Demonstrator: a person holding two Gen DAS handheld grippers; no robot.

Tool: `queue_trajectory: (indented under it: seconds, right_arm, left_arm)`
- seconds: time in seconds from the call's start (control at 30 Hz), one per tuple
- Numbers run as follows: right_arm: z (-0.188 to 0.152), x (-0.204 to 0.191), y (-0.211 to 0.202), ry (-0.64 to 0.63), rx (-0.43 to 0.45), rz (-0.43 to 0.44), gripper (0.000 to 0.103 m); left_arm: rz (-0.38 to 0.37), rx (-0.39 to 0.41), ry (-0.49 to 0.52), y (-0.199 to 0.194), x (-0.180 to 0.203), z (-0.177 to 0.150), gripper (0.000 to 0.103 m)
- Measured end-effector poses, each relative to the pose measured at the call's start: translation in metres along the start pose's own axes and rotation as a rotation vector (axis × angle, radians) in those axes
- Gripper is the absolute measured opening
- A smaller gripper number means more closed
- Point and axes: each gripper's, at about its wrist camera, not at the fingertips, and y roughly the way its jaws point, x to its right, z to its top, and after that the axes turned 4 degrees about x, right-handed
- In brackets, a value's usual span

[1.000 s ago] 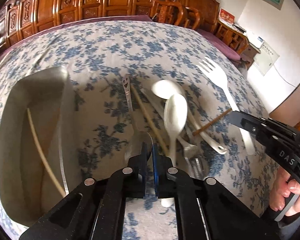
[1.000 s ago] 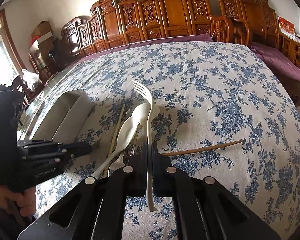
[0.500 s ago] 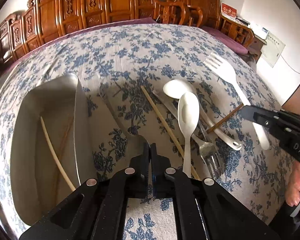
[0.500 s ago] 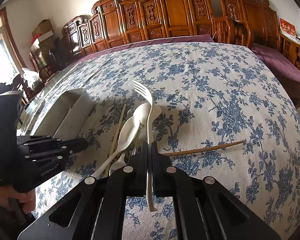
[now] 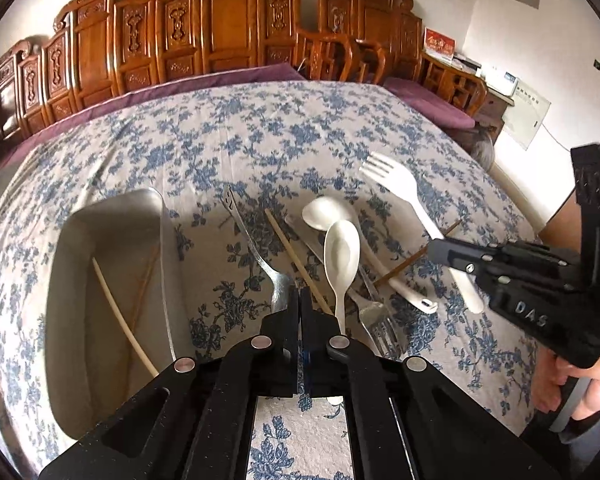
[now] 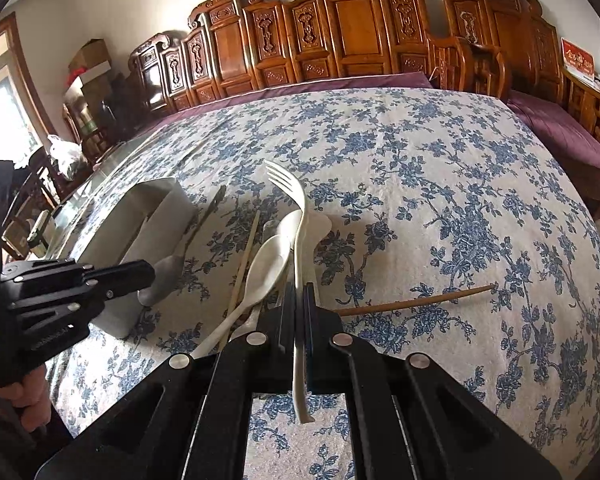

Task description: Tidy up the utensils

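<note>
the left tool (image 5: 300, 296) is clenched on the bowl end of a metal spoon (image 5: 256, 256), whose handle slants up and away over the flowered table (image 5: 260, 140), just beside the steel tray (image 5: 112, 216). a pale chopstick (image 5: 120, 320) lies inside the tray. the right tool (image 6: 299, 292) is clenched on the handle of a white fork (image 6: 296, 216), tines pointing away. beside the fork, two white spoons (image 5: 340, 252), a metal fork (image 5: 374, 316) and a light chopstick (image 6: 244, 264) lie in a loose pile. a brown chopstick (image 6: 416, 300) lies on the cloth, its near end hidden behind the right tool.
</note>
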Motion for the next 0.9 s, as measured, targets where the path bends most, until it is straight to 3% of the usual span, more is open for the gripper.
queue_trajectory:
  seconds: [0.5, 0.9]
  right_arm:
    - [0.000, -0.040, -0.005, -0.053, 0.017, 0.046, 0.005]
    - [-0.003, -0.068, -0.001, -0.098, 0.012, 0.058, 0.005]
  left_arm:
    - [0.031, 0.081, -0.010, -0.063, -0.029, 0.014, 0.000]
    - [0.066, 0.030, -0.062, -0.064, -0.077, -0.008, 0.000]
